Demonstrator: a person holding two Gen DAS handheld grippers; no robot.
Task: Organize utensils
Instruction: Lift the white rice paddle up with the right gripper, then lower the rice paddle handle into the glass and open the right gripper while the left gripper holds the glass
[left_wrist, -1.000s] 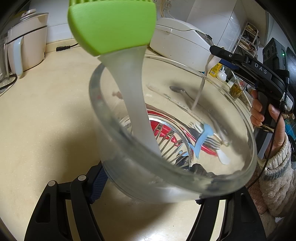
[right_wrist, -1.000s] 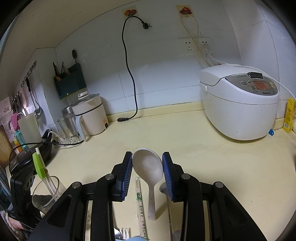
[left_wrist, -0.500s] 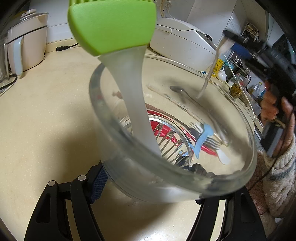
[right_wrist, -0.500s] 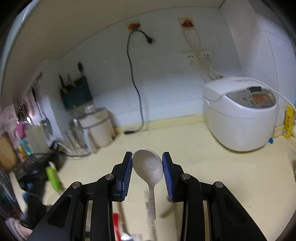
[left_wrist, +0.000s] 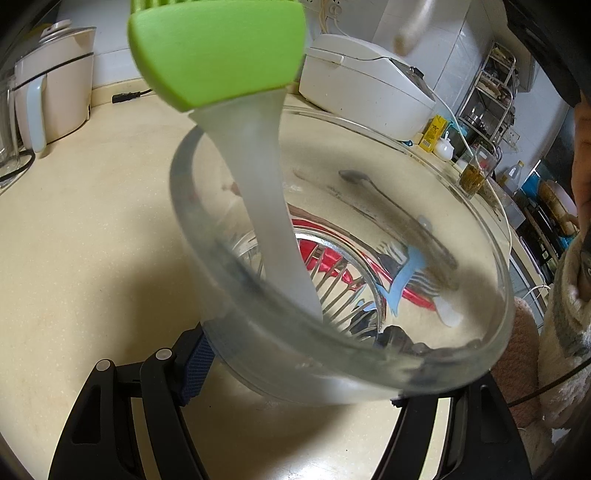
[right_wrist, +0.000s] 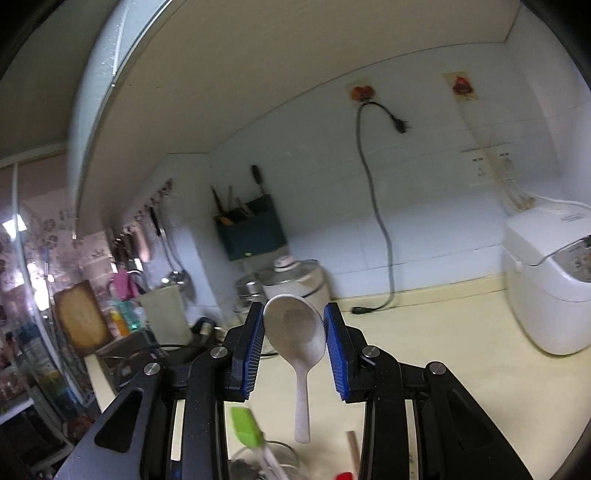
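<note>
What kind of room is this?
Most likely a home kitchen: a rice cooker sits on the counter, a utensil holder hangs on the tiled wall, and a rice paddle is being held.

- The green brush (left_wrist: 218, 48) is cropped by the top edge.
- Forks (left_wrist: 332, 284) beneath the glass (left_wrist: 229, 280) are distorted, uncountable.
- The rice paddle (left_wrist: 413, 26) above is blurred.
- The left claw's (left_wrist: 295, 369) right pad is hidden behind the glass.
</note>
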